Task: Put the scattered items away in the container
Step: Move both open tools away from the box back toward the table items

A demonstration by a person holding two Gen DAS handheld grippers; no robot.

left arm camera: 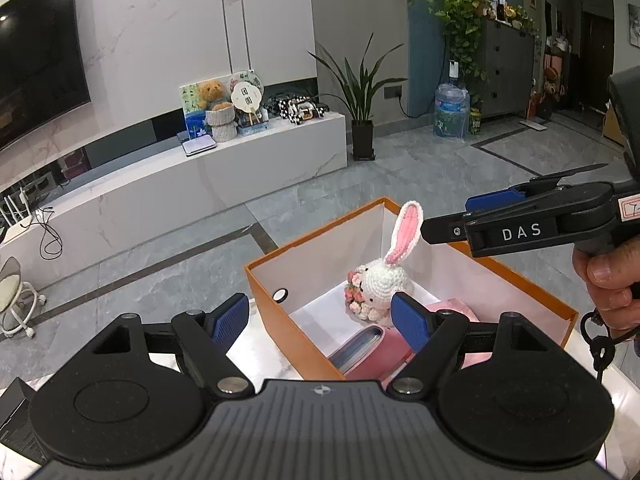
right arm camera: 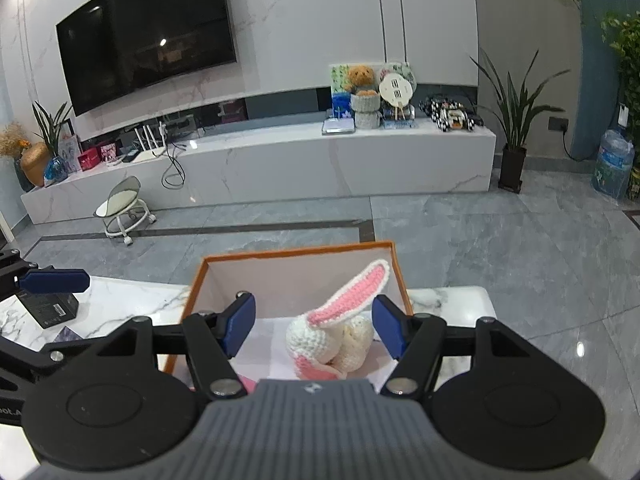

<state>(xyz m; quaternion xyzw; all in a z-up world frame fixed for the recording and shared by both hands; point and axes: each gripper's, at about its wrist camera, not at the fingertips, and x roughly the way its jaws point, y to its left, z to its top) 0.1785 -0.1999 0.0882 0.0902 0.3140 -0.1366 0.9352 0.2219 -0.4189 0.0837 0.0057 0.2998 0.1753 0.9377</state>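
Observation:
An orange box (left arm camera: pixel 276 280) with white inner walls stands on the marble table. A white crochet bunny (left arm camera: pixel 382 276) with pink ears sits inside it, beside pink items (left arm camera: pixel 368 354). My left gripper (left arm camera: pixel 320 320) is open and empty, low at the box's near corner. My right gripper (right arm camera: pixel 314 326) is open above the box; the bunny (right arm camera: pixel 332 336) lies between and below its blue pads, free of them. The right gripper also shows in the left wrist view (left arm camera: pixel 452 220), above the box's far side near the bunny's ear.
A black box (right arm camera: pixel 52 308) lies on the marble table (right arm camera: pixel 120 308) left of the orange box (right arm camera: pixel 300 254); it also shows in the left wrist view (left arm camera: pixel 16 412). Beyond the table are grey floor tiles, a white TV bench, a small stool (right arm camera: pixel 124 208) and potted plants.

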